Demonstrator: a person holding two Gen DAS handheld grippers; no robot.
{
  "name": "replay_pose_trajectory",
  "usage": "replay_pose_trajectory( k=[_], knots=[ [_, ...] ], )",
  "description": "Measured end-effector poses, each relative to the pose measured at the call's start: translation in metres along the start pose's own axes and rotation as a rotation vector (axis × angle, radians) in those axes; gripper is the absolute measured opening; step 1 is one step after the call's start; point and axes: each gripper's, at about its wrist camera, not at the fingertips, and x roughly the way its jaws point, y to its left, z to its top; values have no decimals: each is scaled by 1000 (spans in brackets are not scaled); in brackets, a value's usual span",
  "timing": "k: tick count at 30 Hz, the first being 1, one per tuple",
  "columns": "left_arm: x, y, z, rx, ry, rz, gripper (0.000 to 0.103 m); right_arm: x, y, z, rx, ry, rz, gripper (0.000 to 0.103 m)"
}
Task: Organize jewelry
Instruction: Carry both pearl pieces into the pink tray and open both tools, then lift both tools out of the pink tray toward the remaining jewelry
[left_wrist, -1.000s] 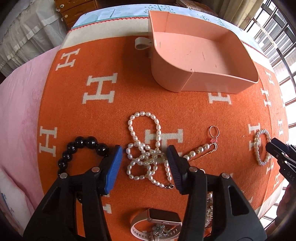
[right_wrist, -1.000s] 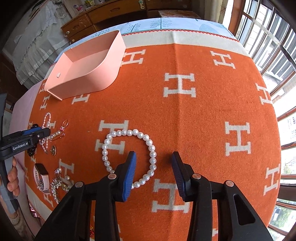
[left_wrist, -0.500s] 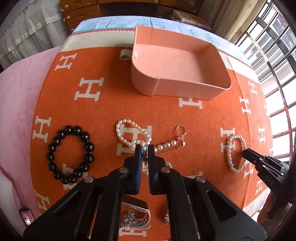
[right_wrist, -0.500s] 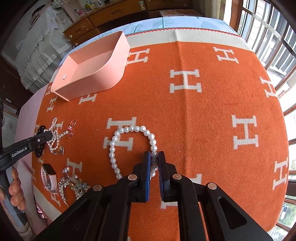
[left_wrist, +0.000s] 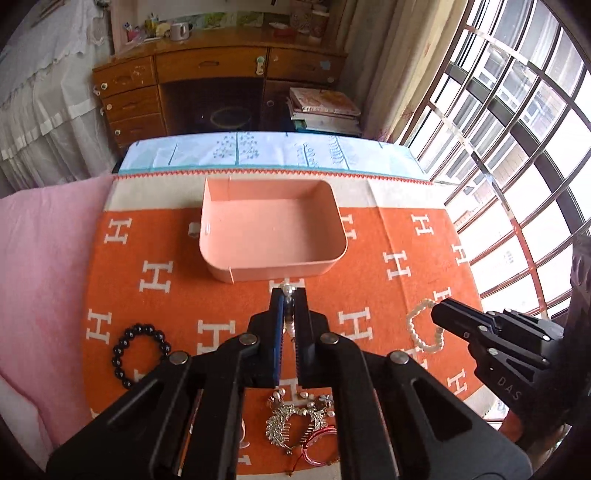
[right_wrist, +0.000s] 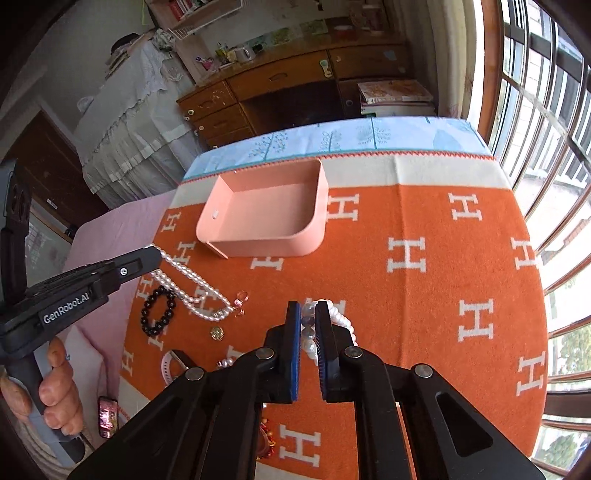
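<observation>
- The left gripper (left_wrist: 288, 295) has its fingers clamped on a long pearl necklace (right_wrist: 188, 280). One bead shows at the fingertips, and in the right wrist view the strand hangs from them down to the orange blanket (right_wrist: 424, 314).
- The lower end of the necklace lies on the blanket beside a small pink ring (right_wrist: 242, 295).
- The right gripper (right_wrist: 307, 308) has its fingers closed on a pearl bracelet (right_wrist: 341, 317). Beads sit between the pads and the loop hangs to one side of them.
- In the left wrist view that bracelet dangles from the right gripper's tip, above the blanket.
- A pink tray (left_wrist: 273, 229) sits on the blanket beyond both grippers, with nothing visible in it.
- A black bead bracelet (left_wrist: 138, 352) lies flat on the blanket, left of the left gripper.
- A gold hair comb (left_wrist: 295, 424), a red cord and a few loose pieces lie near the front edge, under the left gripper.
- A watch with a pale strap (right_wrist: 173, 365) lies near the blanket's left edge.
- A hand (right_wrist: 55, 391) grips the left gripper's handle.
</observation>
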Motion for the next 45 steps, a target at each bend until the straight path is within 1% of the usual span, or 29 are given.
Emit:
replay_pose_trajectory(
  k=[2, 4, 7, 9, 11, 12, 14, 16, 18, 20, 23, 25, 27, 28, 29, 30, 31, 32, 33, 35, 38, 40, 41, 43, 45],
  knots=[
    [-8, -6, 15, 31, -25, 30, 3, -17, 12, 20, -20, -46, 1, 8],
    [-14, -6, 31, 39, -51, 65, 3, -32, 22, 41, -29, -85, 6, 8],
    [-15, -3, 57, 60, -85, 107, 3, -44, 37, 74, -36, -126, 23, 8],
    [-8, 0, 72, 85, -92, 117, 3, -44, 46, 95, -36, -136, 41, 8],
    [7, 4, 83, 112, -90, 124, 3, -38, 55, 112, -39, -139, 38, 8],
    [16, 8, 86, 123, -95, 143, 3, -30, 58, 119, -41, -131, 43, 8],
    [39, 14, 90, 154, -98, 150, 3, -11, 66, 131, -46, -109, 34, 8],
    [63, 22, 90, 162, -102, 151, 3, 14, 69, 139, -43, -75, 25, 8],
    [88, 32, 87, 137, -91, 139, 3, 43, 67, 145, -30, -37, 13, 8],
    [112, 40, 82, 107, -69, 128, 3, 69, 63, 147, -11, -3, -3, 8],
    [140, 47, 76, 91, -31, 127, 3, 112, 54, 140, 6, 54, -22, 8],
    [151, 49, 73, 86, -7, 118, 3, 134, 47, 134, 15, 88, -34, 8],
    [160, 52, 72, 64, 24, 91, 4, 151, 42, 132, 17, 119, -44, 8],
    [164, 54, 72, 51, 45, 76, 4, 162, 33, 128, 20, 134, -47, 8],
    [167, 55, 72, 38, 65, 58, 7, 170, 26, 125, 25, 147, -44, 9],
    [169, 57, 71, 26, 84, 44, 14, 174, 22, 123, 31, 152, -38, 10],
    [170, 58, 70, 17, 98, 40, 18, 175, 20, 122, 35, 150, -36, 12],
    [169, 58, 68, 13, 105, 38, 25, 176, 14, 119, 38, 145, -36, 17],
    [167, 58, 65, 11, 98, 30, 28, 175, 11, 117, 39, 136, -31, 26],
    [158, 56, 59, 32, 56, 25, 28, 168, 8, 113, 37, 104, -13, 38],
    [140, 47, 47, 111, -11, 42, 28, 151, 7, 105, 29, 45, 29, 38],
    [128, 41, 39, 164, -32, 49, 28, 135, 9, 100, 23, 26, 42, 38],
    [118, 39, 36, 175, -35, 54, 28, 124, 11, 97, 22, 19, 46, 38],
    [103, 39, 31, 167, -21, 24, 28, 111, 11, 90, 29, -4, 60, 38],
    [84, 44, 24, 124, -16, -16, 28, 91, 9, 82, 56, -53, 90, 38]
  ],
)
